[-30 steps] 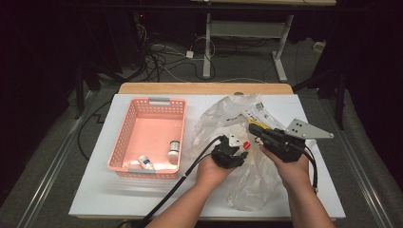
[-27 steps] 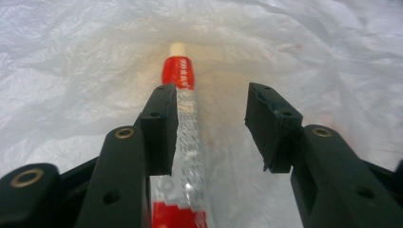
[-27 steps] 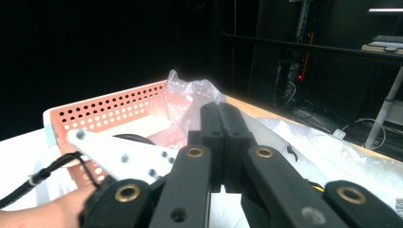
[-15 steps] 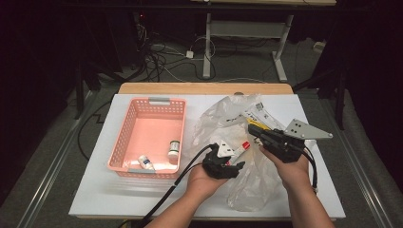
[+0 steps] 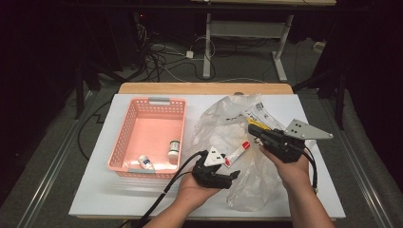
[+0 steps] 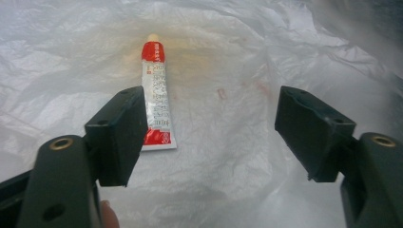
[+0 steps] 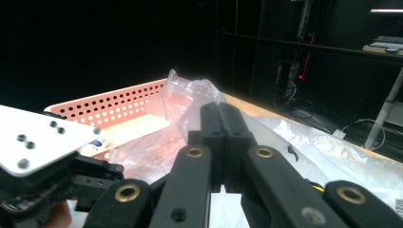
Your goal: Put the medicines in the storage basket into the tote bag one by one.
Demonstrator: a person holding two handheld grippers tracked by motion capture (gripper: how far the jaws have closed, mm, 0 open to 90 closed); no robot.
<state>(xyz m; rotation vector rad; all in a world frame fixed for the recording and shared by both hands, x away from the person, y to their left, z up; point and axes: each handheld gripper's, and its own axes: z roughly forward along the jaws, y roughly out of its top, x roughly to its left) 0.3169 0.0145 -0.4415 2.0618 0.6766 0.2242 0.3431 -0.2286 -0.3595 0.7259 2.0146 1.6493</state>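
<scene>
A red and white tube (image 5: 237, 154) lies on a crumpled clear plastic bag (image 5: 247, 185) right of centre. My left gripper (image 5: 227, 172) sits just in front of the tube's flat end. In the left gripper view the left gripper (image 6: 214, 128) is open, and the tube (image 6: 156, 99) lies ahead beside the left jaw, untouched. Its jaws have just been opening with nothing between them. My right gripper (image 5: 252, 127) rests over the bag's far right part. Its jaws (image 7: 222, 118) are pressed together, and the film (image 7: 187, 95) bunches up at their tips.
A pink perforated basket (image 5: 122, 142) stands at the left with two small bottles (image 5: 173, 149) (image 5: 145, 162) inside. The basket wall (image 7: 109, 104) also rises beyond the bag in the right gripper view. White table surface (image 5: 95, 194) runs along the near edge.
My left gripper has drawn back from the tube toward the table's near edge and its jaws have spread. The tube stays where it was. The right hand has not moved.
</scene>
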